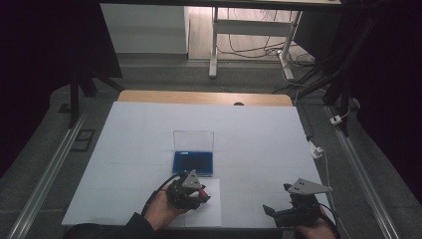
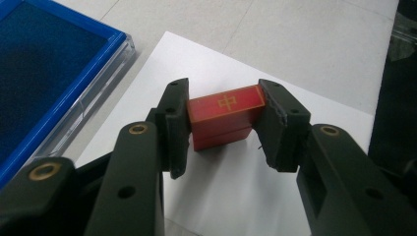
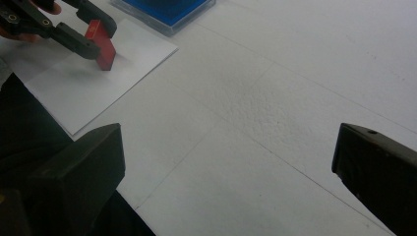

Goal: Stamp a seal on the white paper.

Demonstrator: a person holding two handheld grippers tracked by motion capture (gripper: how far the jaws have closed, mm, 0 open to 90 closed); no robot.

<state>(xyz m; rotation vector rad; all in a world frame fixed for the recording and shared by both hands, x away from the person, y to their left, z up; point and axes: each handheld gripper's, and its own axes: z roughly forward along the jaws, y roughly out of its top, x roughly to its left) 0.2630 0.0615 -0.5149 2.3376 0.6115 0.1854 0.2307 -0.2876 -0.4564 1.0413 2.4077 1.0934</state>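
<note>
A white-covered table (image 1: 259, 139) carries, at centre, an open blue ink-pad case (image 1: 193, 162) and, just near of it, a white paper sheet (image 2: 236, 196). Over the sheet, the left gripper (image 2: 223, 123) is clamped on a small red stamp block (image 2: 225, 115), pads on its two opposite end faces. The block looks rigid, light and smooth-sided, so this flat-faced hold suits it; the right gripper (image 3: 226, 162), jaws apart, idles near right.

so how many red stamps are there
1. The red stamp is clamped in the left gripper on the white sheet, just near of the blue ink pad.
</note>
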